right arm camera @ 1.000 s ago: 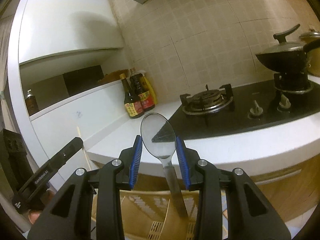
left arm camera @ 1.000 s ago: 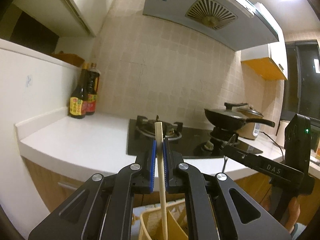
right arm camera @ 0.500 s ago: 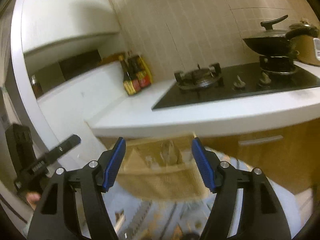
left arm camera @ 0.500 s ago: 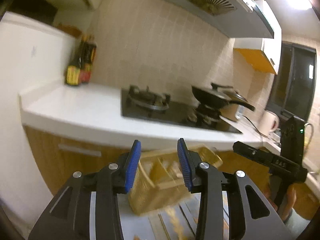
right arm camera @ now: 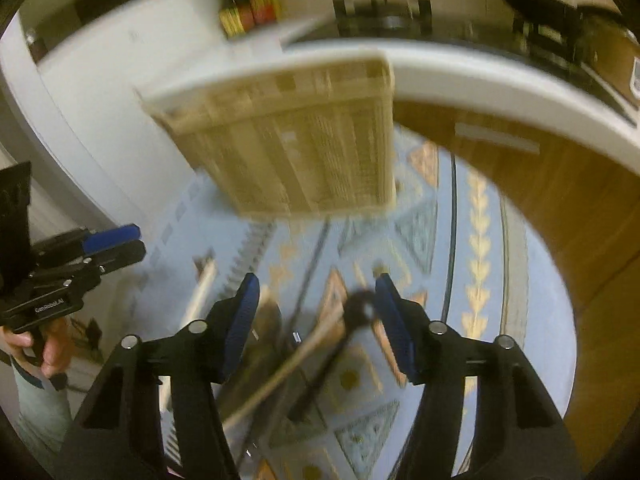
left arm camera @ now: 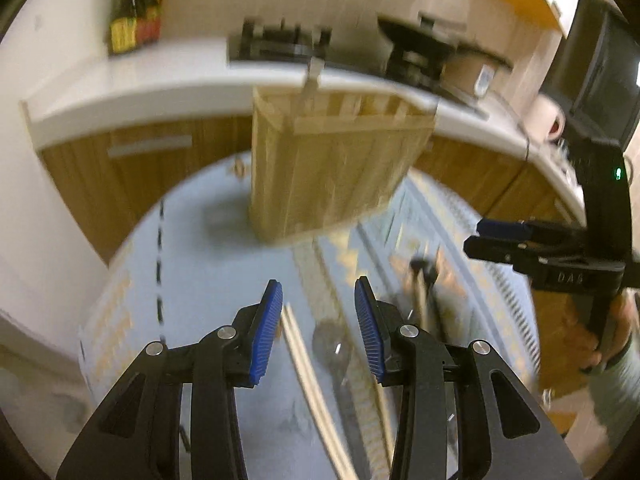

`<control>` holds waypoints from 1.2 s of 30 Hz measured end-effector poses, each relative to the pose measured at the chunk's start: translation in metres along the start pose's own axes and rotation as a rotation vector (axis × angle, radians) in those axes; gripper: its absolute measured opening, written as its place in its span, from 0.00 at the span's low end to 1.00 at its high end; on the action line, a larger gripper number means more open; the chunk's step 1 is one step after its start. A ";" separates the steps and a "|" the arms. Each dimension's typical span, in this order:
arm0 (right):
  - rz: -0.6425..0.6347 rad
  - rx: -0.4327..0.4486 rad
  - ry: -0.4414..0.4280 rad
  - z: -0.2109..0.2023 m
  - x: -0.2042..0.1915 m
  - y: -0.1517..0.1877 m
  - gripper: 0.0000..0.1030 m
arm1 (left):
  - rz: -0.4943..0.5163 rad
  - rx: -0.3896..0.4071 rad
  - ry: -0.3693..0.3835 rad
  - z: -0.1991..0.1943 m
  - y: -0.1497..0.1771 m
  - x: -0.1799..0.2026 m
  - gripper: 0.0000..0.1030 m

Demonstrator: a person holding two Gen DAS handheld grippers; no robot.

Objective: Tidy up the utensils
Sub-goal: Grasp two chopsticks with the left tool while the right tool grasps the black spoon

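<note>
Both views are smeared by motion blur; the wooden utensil holder (left arm camera: 336,160) stands upright on the blue patterned rug (left arm camera: 208,272) before the counter cabinets (left arm camera: 132,168), its slatted compartments hard to separate, with a pale handle poking above its rim; what fills it cannot be told. Nearer, a pair of pale chopsticks (left arm camera: 308,372) lies on the rug under the left gripper (left arm camera: 319,328), whose blue-padded jaws stand apart and empty. The right gripper (right arm camera: 316,320) hovers over a dark-handled utensil (right arm camera: 352,320) and a pale stick (right arm camera: 288,368), kinds unclear; its jaws are closing, not touching either.
</note>
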State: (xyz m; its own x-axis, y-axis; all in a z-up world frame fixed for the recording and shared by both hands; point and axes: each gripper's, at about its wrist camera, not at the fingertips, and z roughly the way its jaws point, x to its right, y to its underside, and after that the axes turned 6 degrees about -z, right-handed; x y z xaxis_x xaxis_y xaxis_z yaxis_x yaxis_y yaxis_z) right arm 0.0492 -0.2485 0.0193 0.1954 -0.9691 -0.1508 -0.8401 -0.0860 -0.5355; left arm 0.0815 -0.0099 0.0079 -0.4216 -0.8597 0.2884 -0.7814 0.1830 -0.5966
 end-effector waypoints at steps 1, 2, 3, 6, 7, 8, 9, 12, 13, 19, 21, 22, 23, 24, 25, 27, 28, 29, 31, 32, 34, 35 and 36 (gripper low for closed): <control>0.007 -0.027 -0.001 0.006 0.001 0.003 0.45 | -0.003 -0.023 -0.005 0.006 0.004 -0.002 0.35; 0.029 -0.073 -0.014 0.016 0.005 0.009 0.44 | -0.011 -0.058 -0.007 0.014 0.008 -0.007 0.35; 0.043 -0.098 -0.026 0.021 0.007 0.012 0.43 | -0.018 -0.082 -0.007 0.020 0.012 -0.010 0.33; 0.082 -0.175 -0.049 0.038 0.013 0.023 0.40 | -0.036 -0.155 -0.001 0.038 0.021 -0.019 0.31; 0.085 -0.192 -0.046 0.041 0.014 0.025 0.36 | -0.036 -0.171 -0.009 0.043 0.024 -0.021 0.31; 0.087 -0.208 -0.042 0.045 0.015 0.026 0.36 | -0.031 -0.185 -0.017 0.048 0.026 -0.022 0.31; 0.097 -0.221 -0.039 0.049 0.017 0.027 0.35 | -0.026 -0.193 -0.020 0.051 0.028 -0.022 0.31; 0.122 -0.244 -0.027 0.057 0.021 0.027 0.29 | -0.008 -0.214 -0.036 0.059 0.031 -0.022 0.31; 0.126 -0.247 -0.019 0.059 0.020 0.026 0.28 | 0.003 -0.218 -0.048 0.061 0.031 -0.020 0.30; 0.078 -0.265 0.074 0.073 0.012 0.017 0.19 | 0.058 -0.230 -0.088 0.069 0.035 -0.015 0.24; 0.061 -0.268 0.093 0.076 0.006 0.015 0.19 | 0.056 -0.236 -0.087 0.069 0.034 -0.015 0.24; 0.049 -0.269 0.105 0.077 0.003 0.014 0.19 | 0.057 -0.241 -0.088 0.070 0.033 -0.015 0.24; 0.023 -0.272 0.125 0.079 -0.003 0.014 0.19 | 0.065 -0.248 -0.094 0.071 0.032 -0.013 0.24; 0.004 -0.274 0.139 0.081 -0.008 0.013 0.19 | 0.076 -0.253 -0.102 0.073 0.032 -0.010 0.24; -0.017 -0.278 0.152 0.083 -0.012 0.013 0.19 | 0.099 -0.261 -0.117 0.075 0.031 -0.006 0.24; -0.059 -0.287 0.171 0.085 -0.021 0.013 0.19 | 0.144 -0.277 -0.153 0.079 0.031 0.002 0.24; -0.076 -0.290 0.177 0.086 -0.023 0.013 0.17 | 0.168 -0.283 -0.176 0.080 0.031 0.005 0.22; -0.103 -0.292 0.179 0.086 -0.027 0.015 0.16 | 0.197 -0.283 -0.202 0.081 0.032 0.008 0.19; -0.144 -0.296 0.175 0.087 -0.036 0.017 0.07 | 0.222 -0.284 -0.205 0.081 0.034 0.011 0.14; -0.166 -0.300 0.176 0.086 -0.038 0.020 0.05 | 0.216 -0.283 -0.201 0.081 0.034 0.010 0.14; -0.174 -0.304 0.160 0.083 -0.040 0.023 0.05 | 0.193 -0.283 -0.190 0.079 0.034 0.007 0.11; -0.174 -0.304 0.156 0.082 -0.039 0.025 0.05 | 0.177 -0.279 -0.182 0.078 0.034 0.005 0.10; -0.172 -0.306 0.154 0.081 -0.038 0.027 0.05 | 0.164 -0.275 -0.175 0.077 0.035 0.002 0.10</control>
State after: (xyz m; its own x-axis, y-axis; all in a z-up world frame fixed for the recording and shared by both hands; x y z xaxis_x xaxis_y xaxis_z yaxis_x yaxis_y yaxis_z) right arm 0.0604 -0.1955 -0.0567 0.2880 -0.9558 0.0587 -0.9183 -0.2930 -0.2661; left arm 0.0888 -0.0423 -0.0694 -0.4852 -0.8725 0.0584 -0.8144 0.4266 -0.3934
